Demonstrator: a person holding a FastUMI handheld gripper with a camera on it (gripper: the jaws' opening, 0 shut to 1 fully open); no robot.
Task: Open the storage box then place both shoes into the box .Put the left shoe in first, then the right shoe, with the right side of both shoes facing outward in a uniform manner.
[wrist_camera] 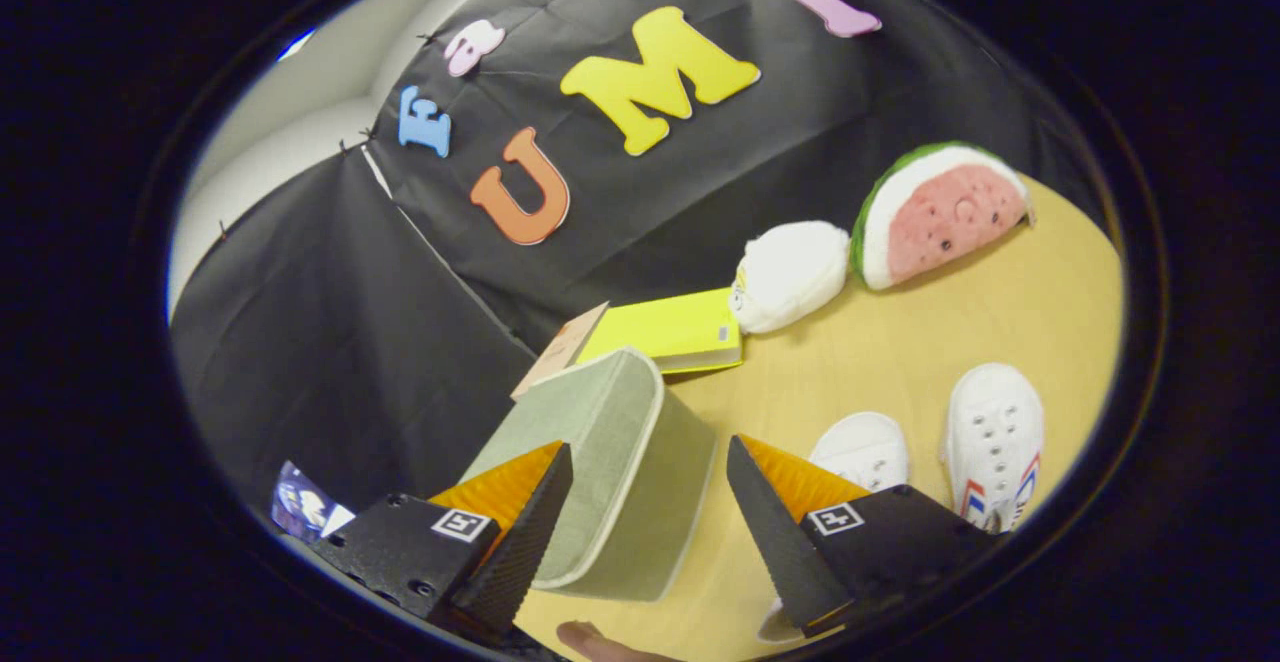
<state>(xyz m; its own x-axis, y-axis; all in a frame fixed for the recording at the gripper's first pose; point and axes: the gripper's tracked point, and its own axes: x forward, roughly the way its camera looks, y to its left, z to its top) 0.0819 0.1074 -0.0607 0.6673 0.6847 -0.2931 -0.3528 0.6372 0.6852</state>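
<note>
The tool [650, 492] hangs with its fingers spread apart, gripping nothing. Between and just ahead of them sits the grey-green fabric storage box with pale piping [610, 462] on the tan wooden counter [900, 342], tilted, its long axis running away from the fingers towards the booth wall. Just beside the right finger lie two white canvas shoes [990, 442], toes pointing away from the tool. Beyond the box lie a yellow book [675, 332], a white plush toy [790, 275] and a watermelon-slice plush [940, 212].
</note>
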